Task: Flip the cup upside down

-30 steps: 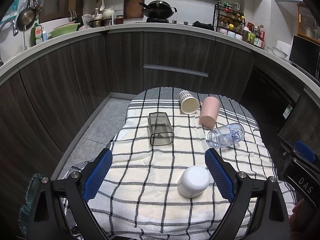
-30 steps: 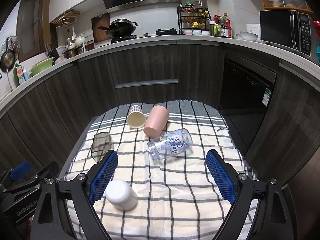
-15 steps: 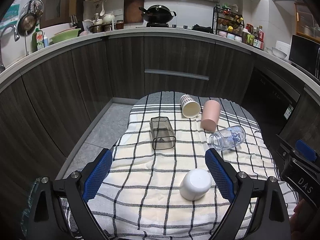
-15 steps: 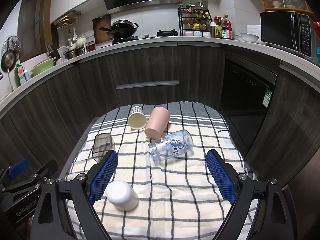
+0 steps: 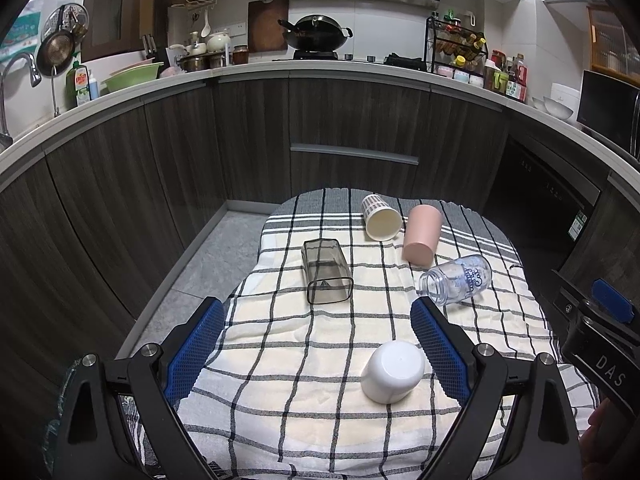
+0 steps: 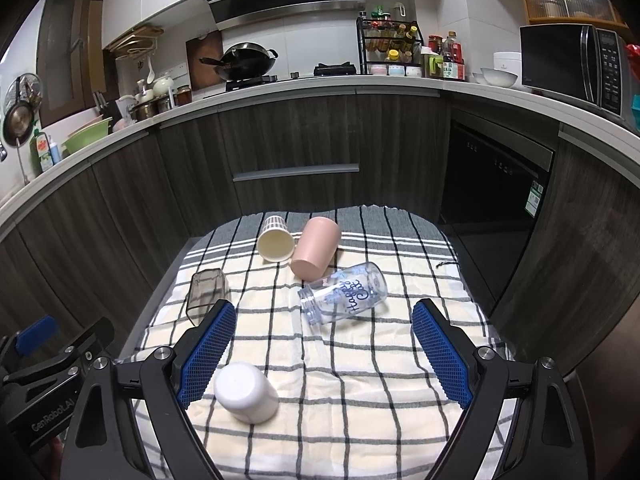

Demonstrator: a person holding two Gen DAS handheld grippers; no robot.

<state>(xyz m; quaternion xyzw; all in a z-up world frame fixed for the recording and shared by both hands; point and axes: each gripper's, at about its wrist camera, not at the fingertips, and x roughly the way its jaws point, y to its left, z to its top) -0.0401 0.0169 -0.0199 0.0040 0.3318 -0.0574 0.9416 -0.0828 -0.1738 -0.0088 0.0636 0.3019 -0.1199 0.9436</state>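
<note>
From the left wrist view, the left claw (image 5: pixel 316 344) is seen spread wide apart with nothing held, above the checked cloth (image 5: pixel 280 412) on the table. A white cup (image 5: pixel 393 371) lies tipped on its side just inside the right finger. Farther off lie a smoky square tumbler (image 5: pixel 326 271), a cream ribbed cup (image 5: pixel 380 217), a pink cup (image 5: pixel 421 235) and a clear lettered bottle (image 5: pixel 456 280).

From the right wrist view, the right claw (image 6: pixel 323 346) is likewise seen apart and unloaded; the white cup (image 6: pixel 246 392) lies by its left finger.
</note>
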